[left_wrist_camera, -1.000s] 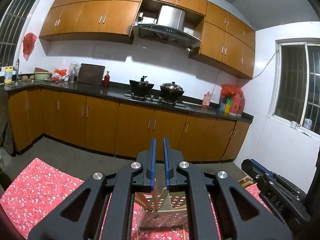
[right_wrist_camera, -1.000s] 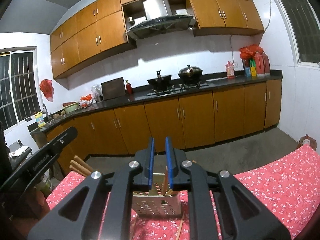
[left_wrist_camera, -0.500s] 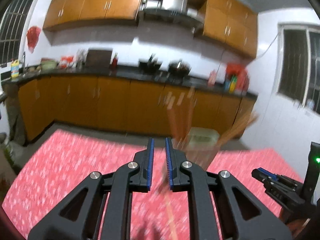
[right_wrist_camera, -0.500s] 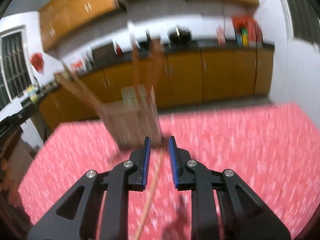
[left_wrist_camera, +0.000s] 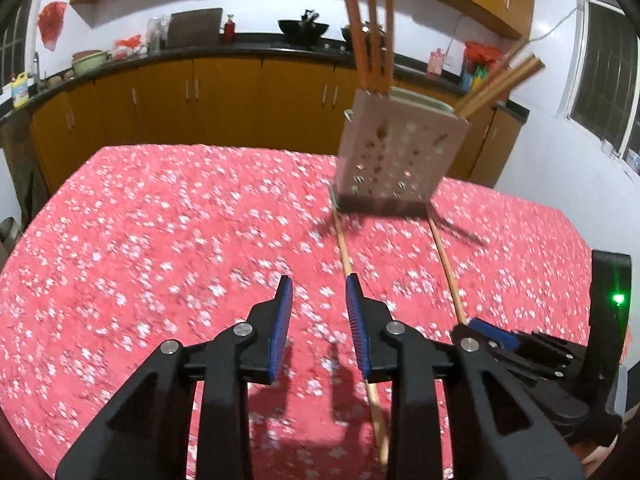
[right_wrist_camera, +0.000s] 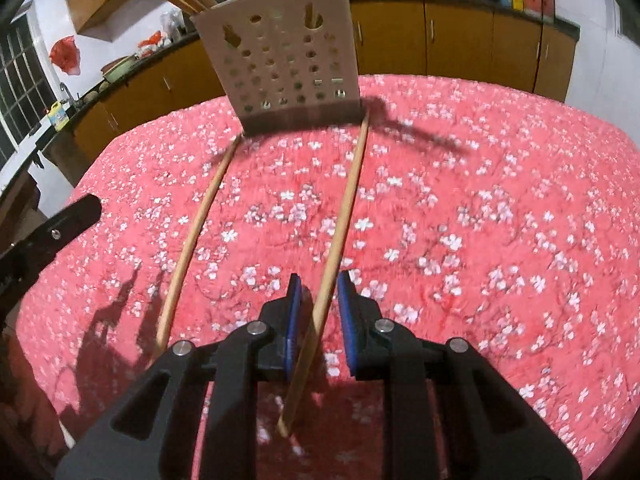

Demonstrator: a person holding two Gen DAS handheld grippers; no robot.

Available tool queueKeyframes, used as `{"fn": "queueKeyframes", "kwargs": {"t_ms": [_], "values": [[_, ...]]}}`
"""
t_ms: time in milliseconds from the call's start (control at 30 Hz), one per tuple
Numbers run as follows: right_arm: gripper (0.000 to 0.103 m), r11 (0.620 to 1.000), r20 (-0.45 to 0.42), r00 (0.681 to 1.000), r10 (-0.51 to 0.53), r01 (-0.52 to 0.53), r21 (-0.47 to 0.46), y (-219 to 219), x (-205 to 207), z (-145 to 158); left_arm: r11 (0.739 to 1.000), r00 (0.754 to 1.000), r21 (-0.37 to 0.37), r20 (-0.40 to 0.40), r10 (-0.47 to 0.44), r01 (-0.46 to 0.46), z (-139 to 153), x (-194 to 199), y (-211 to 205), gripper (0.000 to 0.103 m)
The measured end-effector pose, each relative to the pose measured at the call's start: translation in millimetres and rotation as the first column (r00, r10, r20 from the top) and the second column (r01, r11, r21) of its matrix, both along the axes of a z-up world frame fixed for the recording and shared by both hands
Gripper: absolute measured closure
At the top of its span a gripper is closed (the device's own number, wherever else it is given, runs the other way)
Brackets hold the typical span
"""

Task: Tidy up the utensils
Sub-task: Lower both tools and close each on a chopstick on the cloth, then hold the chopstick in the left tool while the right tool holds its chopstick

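Right gripper (right_wrist_camera: 318, 304) is seen parted, jaws just narrowed, one chopstick (right_wrist_camera: 340, 236) lying between the pads, contact unclear. Left gripper (left_wrist_camera: 318, 300) is seen open, jaws just widened, second chopstick (left_wrist_camera: 344, 248) beside its right pad. Both sticks run lengthwise away toward the holder (right_wrist_camera: 280, 68). Red cloth (right_wrist_camera: 500, 220) is left bare rightward.

A red cloth (left_wrist_camera: 160, 240) is patterned with white blossoms; a pale holder (right_wrist_camera: 280, 52), upper centre, is pierced with round holes; tan chopsticks (right_wrist_camera: 344, 208) are seen; black grippers (right_wrist_camera: 318, 288) are fitted with blue pads (right_wrist_camera: 294, 320); cabinets (left_wrist_camera: 200, 96) are brown.
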State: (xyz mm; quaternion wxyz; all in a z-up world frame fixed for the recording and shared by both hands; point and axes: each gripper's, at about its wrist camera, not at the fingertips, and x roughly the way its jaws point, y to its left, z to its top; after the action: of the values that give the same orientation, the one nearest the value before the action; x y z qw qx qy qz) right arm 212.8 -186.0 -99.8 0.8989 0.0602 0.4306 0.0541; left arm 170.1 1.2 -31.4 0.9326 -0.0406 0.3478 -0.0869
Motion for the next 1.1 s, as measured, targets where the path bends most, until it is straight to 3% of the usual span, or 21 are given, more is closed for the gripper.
{"fn": "queueKeyframes", "kwargs": {"t_ms": [33, 400, 600, 633, 700, 800, 1100], "values": [[0.092, 1.0, 0.002, 1.0, -0.002, 0.002, -0.019, 0, -1, 1, 1.0, 1.0, 0.001, -0.007, -0.005, 0.005, -3, 0, -3, 0.074], [0.095, 0.986, -0.006, 0.986, -0.169, 0.169, -0.007, -52, -3, 5, 0.998, 0.995, 0.026, -0.087, -0.052, 0.054, -27, 3, -26, 0.068], [0.095, 0.985, -0.002, 0.985, -0.175, 0.175, -0.011, -59, -6, 4, 0.995, 0.99, 0.072, -0.127, -0.056, 0.065, -41, 8, -39, 0.069], [0.095, 0.985, -0.001, 0.985, -0.171, 0.171, -0.012, -58, -6, 4, 0.995, 0.99, 0.084, -0.134, -0.049, 0.061, -44, 9, -40, 0.072], [0.095, 0.987, 0.0, 0.987, -0.16, 0.16, -0.013, -56, -6, 4, 0.994, 0.987, 0.101, -0.156, -0.034, 0.05, -50, 12, -40, 0.09], [0.095, 0.989, 0.0, 0.989, -0.148, 0.148, -0.014, -52, -4, 4, 0.993, 0.988, 0.113, -0.152, -0.002, 0.019, -50, 15, -31, 0.095], [0.095, 0.992, 0.001, 0.992, -0.124, 0.124, -0.028, -47, 6, 2, 0.987, 0.982, 0.146, -0.167, 0.092, -0.068, -50, 37, 14, 0.095]]}}
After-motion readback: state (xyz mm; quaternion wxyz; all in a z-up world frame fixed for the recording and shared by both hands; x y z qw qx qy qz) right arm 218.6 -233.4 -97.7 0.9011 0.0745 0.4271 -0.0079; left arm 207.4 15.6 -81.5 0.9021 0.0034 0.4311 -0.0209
